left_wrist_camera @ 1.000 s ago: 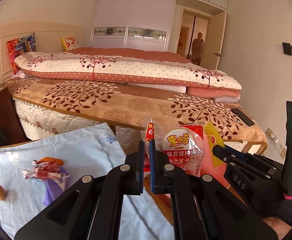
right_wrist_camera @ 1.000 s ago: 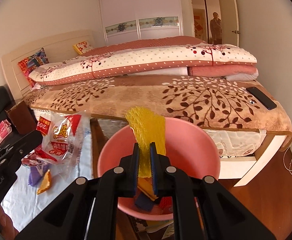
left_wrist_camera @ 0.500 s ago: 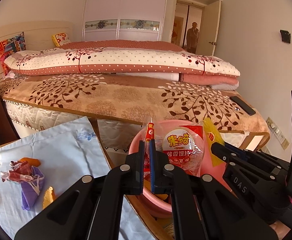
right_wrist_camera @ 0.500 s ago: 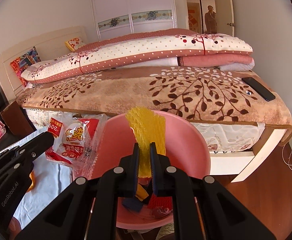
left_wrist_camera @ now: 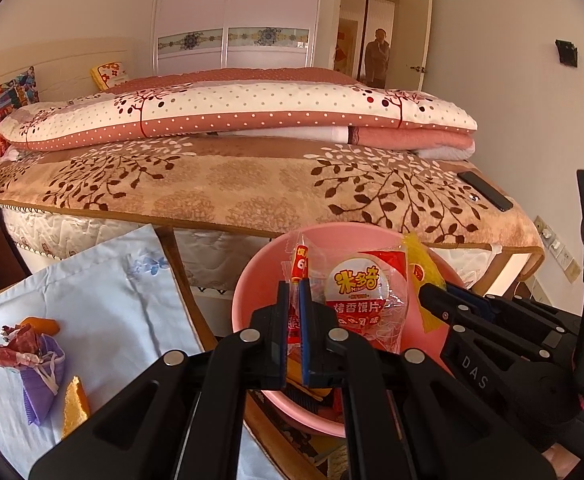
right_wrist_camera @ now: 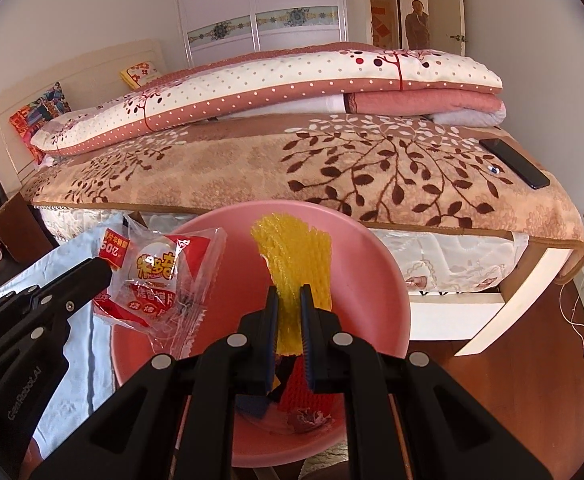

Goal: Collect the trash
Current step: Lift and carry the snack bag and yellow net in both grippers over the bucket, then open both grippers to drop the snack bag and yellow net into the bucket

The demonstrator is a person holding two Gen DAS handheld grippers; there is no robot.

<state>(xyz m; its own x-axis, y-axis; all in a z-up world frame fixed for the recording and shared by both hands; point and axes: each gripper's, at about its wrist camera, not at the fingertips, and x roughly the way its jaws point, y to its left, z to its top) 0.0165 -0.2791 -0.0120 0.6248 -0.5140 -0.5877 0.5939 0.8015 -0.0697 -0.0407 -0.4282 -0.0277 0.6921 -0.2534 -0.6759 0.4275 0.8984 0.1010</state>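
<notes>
Basin (right_wrist_camera: pixel 372 264) contents half hidden behind hand-held gripper (right_wrist_camera: pixel 290 320)

Pink basin (right_wrist_camera: pixel 376 276), yellow foam net (right_wrist_camera: pixel 296 264)

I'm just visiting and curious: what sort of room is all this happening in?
A home bedroom, most likely. A large bed with a leaf-patterned blanket and a folded quilt fills the view, and a sliding-door wardrobe stands behind it.
</notes>
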